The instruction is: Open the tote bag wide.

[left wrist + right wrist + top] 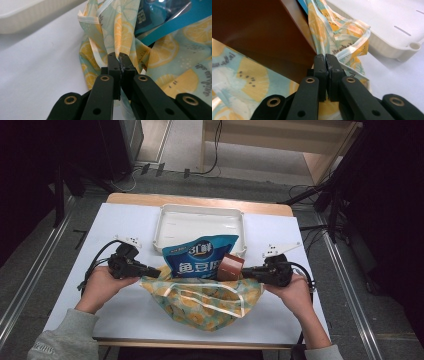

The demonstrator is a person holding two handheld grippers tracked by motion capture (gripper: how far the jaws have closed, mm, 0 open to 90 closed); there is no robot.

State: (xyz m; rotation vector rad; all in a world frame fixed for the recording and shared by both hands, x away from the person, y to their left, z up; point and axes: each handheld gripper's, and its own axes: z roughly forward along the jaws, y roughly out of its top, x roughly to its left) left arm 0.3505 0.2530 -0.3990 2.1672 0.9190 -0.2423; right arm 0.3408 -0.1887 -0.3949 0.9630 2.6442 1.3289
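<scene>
**Lemon-print bag held by both edges, two items half out**

The lemon-print bag (pixel 205 302) lies on the white-covered desk (pixel 125 310) just in front of the white tray (pixel 165 227), its mouth towards the tray. The left gripper (pixel 159 272) is clamped on the bag's left edge; in the left gripper view its jaws meet tight on a bunched fold of the fabric (pixel 119 40). The right gripper (pixel 246 270) is clamped on the right edge — its own view shows the jaws together on the cloth just under the brown box (pixel 262 32). So the bag hangs between two pinches, sagging towards the person.

Risks, as I judge them:
- The blue snack pouch (pixel 200 257) stands tall out of the mouth and leans towards the tray; if the edges are tilted or let down unevenly, it could topple out past the rim.
- The brown box sits right against the right gripper's pinch, at the lip of the opening — a tug there could push it out onto the desk.
- Each grip is on a thin gathered fold, so the fabric may slide free under the load.

Count: one bag, one blue pouch, one brown box, one tray, two grippers.
</scene>
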